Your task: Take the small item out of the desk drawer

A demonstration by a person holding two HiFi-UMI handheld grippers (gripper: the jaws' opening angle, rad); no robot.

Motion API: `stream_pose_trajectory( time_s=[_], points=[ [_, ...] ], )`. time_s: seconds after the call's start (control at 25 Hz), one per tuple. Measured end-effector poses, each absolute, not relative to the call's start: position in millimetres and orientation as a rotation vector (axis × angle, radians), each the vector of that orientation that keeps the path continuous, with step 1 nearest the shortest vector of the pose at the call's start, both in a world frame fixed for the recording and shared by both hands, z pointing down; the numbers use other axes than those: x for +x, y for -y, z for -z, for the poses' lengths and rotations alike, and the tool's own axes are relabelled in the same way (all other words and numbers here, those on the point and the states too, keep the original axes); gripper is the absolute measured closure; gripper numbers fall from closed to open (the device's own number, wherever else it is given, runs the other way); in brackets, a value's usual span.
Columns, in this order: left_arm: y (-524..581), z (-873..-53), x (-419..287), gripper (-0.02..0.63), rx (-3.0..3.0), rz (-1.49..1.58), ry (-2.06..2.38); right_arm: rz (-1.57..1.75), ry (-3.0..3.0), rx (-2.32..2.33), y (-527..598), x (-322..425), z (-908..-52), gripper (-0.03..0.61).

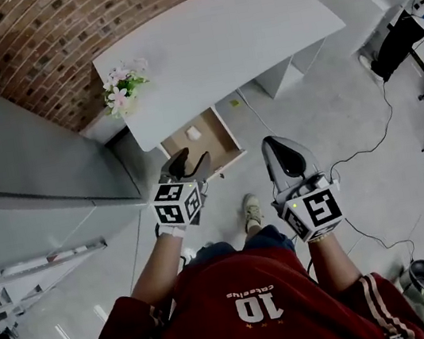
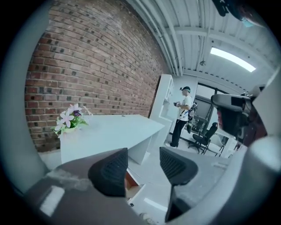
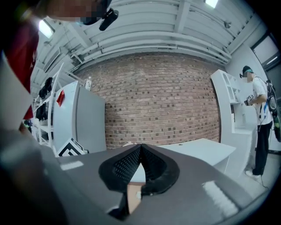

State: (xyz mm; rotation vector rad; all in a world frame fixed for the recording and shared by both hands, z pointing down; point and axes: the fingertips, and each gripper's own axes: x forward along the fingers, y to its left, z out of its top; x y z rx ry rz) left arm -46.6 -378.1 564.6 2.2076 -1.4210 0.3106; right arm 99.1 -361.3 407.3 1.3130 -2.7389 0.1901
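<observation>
The white desk point(image 1: 222, 38) has its wooden drawer point(image 1: 216, 144) pulled out, and a small white item point(image 1: 194, 133) lies inside it. My left gripper point(image 1: 192, 160) hovers just in front of the drawer's near left corner with its jaws open and nothing between them. In the left gripper view a corner of the drawer point(image 2: 131, 182) shows through that gripper's point(image 2: 143, 162) gap. My right gripper point(image 1: 275, 146) is to the right of the drawer, over the floor, jaws shut and empty. Under the shut jaws in the right gripper view point(image 3: 140, 149) I see the drawer point(image 3: 131, 200) and the small white item point(image 3: 138, 194).
Pink and white flowers point(image 1: 124, 87) stand on the desk's left corner. A grey cabinet point(image 1: 26, 163) fills the left side. A cable point(image 1: 369, 146) runs over the floor at the right, near dark chairs point(image 1: 400, 44). A person point(image 2: 182, 115) stands by white shelves far off.
</observation>
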Motion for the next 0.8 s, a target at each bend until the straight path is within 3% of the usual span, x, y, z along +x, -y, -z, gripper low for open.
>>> stream_pose_trajectory(
  time_s=[0.8],
  points=[
    [464.1,-836.8,-85.2,0.379,1.982,-0.459,1.396,-0.135,2.671,1.392,393.1,75.8,-554.0,0.578]
  ],
)
